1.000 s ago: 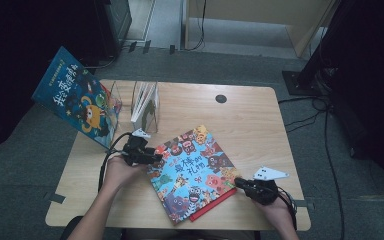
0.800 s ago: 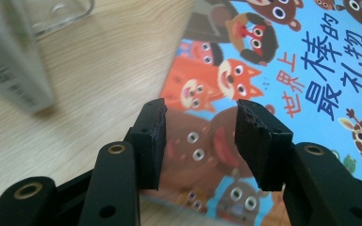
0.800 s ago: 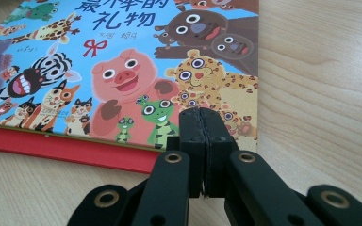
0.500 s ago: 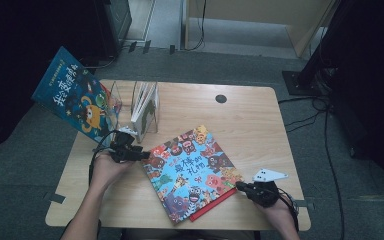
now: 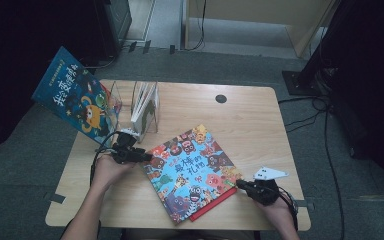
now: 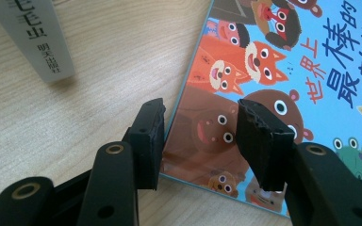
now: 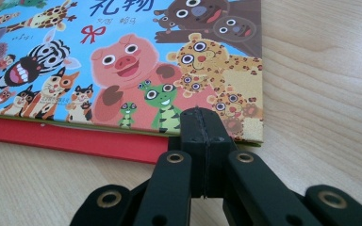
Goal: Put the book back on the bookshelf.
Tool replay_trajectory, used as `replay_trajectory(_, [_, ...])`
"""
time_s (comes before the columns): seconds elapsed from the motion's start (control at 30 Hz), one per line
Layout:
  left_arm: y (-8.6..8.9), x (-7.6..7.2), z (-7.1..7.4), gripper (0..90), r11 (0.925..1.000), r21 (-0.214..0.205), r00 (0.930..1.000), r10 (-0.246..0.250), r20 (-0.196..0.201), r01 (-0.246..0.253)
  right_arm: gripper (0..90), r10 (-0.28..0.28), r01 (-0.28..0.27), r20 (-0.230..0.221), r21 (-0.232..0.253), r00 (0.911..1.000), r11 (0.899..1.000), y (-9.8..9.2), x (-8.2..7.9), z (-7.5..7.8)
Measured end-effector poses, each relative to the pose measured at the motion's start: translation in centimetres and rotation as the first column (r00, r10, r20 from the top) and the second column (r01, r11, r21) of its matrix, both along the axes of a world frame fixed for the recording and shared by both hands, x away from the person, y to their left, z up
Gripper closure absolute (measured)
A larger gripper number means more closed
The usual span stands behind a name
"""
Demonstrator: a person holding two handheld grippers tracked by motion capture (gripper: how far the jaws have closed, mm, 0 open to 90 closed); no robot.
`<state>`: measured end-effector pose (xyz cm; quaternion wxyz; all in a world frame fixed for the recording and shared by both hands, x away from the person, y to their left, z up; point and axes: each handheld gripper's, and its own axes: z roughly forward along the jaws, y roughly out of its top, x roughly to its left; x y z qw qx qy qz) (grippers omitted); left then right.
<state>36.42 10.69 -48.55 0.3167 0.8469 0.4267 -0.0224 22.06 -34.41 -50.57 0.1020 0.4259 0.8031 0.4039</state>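
The picture book (image 5: 192, 170) lies flat on the wooden surface (image 5: 250, 120), set at an angle between the two grippers. The left gripper (image 6: 200, 134) has its fingers (image 6: 148, 136) spread, straddling the book's near left edge: one finger rests over the bare surface just beside the cover, the other over the cover with the brown bear. The right gripper (image 7: 201, 127) has its fingers (image 7: 191, 141) pressed together, nothing between them, tips touching or just short of the book's lower corner by the leopard. One book lies flat here; one blue book (image 5: 77, 102) leans at the surface's far left; a clear holder (image 5: 147, 112) stands beyond the left fingers, with at least one white-spined book (image 6: 30, 37) in it.
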Motion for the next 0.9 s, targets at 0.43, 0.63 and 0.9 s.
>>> replay_trajectory(0.43, [0.1, -0.9, -0.2, 54.0, 0.9994, -0.034, 0.9989, 0.009, -0.047, -0.01, 88.6, -0.046, 0.046, 0.002, 0.0, 0.9989, 0.999, -0.5, 1.4, 0.0])
replay_trajectory(0.63, [0.1, -1.5, -0.4, 52.7, 0.9988, -0.047, 0.9982, 0.014, -0.058, -0.017, 88.6, -0.063, 0.063, 0.002, -0.001, 0.998, 0.998, -0.4, 1.8, 0.0])
replay_trajectory(0.9, [0.0, -2.0, -0.5, 52.0, 0.9981, -0.058, 0.997, 0.014, -0.076, -0.018, 90.0, -0.101, 0.101, 0.007, 0.007, 0.9948, 0.995, -0.4, 2.8, -0.1])
